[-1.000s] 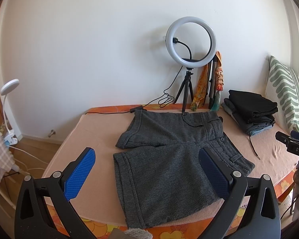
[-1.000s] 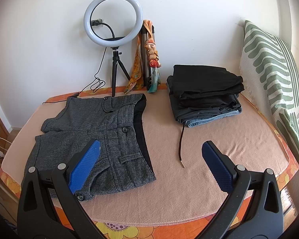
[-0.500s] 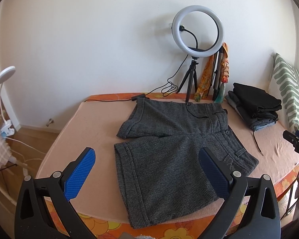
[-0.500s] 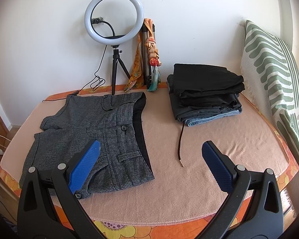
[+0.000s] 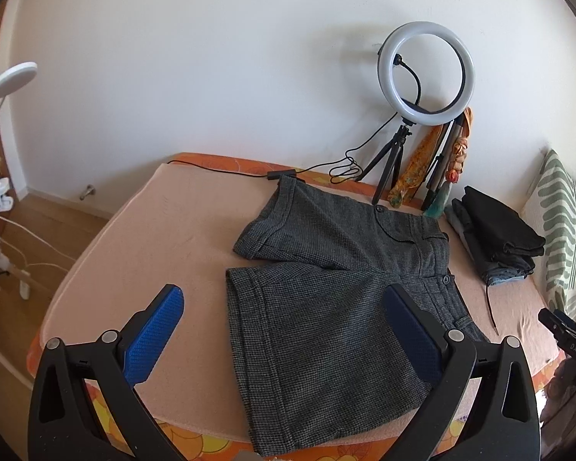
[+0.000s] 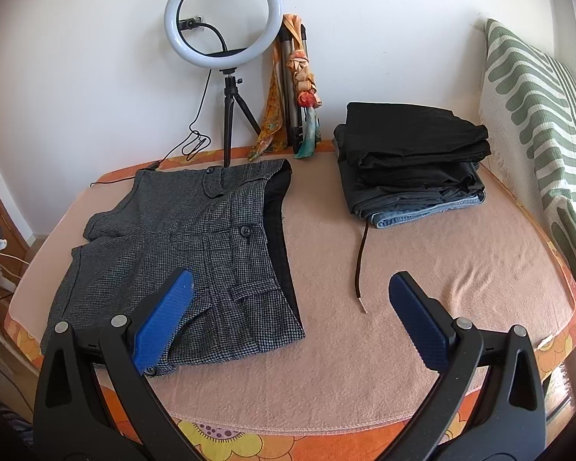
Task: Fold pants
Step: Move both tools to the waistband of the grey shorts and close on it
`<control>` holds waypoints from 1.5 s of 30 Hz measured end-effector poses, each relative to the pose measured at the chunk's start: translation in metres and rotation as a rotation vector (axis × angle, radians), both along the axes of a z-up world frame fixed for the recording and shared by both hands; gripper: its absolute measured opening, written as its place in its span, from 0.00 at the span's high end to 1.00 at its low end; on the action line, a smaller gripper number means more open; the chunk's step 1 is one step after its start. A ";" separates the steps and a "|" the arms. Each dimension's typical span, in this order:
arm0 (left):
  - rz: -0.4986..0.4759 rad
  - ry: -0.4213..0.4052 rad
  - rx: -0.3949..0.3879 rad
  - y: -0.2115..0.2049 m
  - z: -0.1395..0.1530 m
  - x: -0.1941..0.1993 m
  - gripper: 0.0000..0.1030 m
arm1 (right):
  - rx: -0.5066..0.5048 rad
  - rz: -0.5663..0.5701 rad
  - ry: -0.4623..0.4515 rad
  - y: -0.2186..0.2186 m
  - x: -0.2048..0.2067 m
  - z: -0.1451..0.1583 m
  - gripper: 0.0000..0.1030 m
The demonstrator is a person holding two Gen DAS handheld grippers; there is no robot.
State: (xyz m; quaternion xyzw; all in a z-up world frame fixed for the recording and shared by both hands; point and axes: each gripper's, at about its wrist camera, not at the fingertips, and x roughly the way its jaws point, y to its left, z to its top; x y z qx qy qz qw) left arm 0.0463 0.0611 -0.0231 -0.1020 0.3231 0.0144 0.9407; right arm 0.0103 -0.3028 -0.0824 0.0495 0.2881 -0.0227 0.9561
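Grey tweed shorts (image 5: 326, 288) lie spread flat on the pink-covered bed (image 5: 145, 238), legs pointing left, waistband to the right. They also show in the right wrist view (image 6: 195, 238), dark lining exposed at the waist. My left gripper (image 5: 284, 303) is open and empty, held above the near leg's hem. My right gripper (image 6: 291, 288) is open and empty, above the near waistband corner of the shorts.
A stack of folded dark pants and jeans (image 6: 410, 161) sits at the back right, a loose drawstring (image 6: 361, 265) trailing from it. A ring light on a tripod (image 6: 222, 38) and scarves (image 6: 288, 88) stand at the wall. A striped pillow (image 6: 537, 115) leans at the right edge.
The left gripper's view has swung left and lifted, so the shorts and ring light sit further right. The right gripper has barely moved. Both stay open.
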 end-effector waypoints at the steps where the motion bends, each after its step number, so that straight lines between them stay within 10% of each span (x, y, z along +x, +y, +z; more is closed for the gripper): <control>1: 0.003 0.007 0.013 0.001 -0.002 0.001 0.02 | 0.003 0.002 0.000 0.000 0.000 -0.002 0.00; 8: 0.009 0.038 0.110 0.016 -0.003 0.015 0.02 | 0.030 0.007 0.018 -0.006 0.004 -0.004 0.00; 24: -0.181 0.102 0.059 0.040 0.020 0.148 0.02 | 0.010 0.082 -0.023 0.000 0.068 0.033 0.00; 45: -0.283 0.317 -0.024 0.028 -0.072 0.330 0.07 | -0.050 0.305 0.223 -0.005 0.295 -0.003 0.00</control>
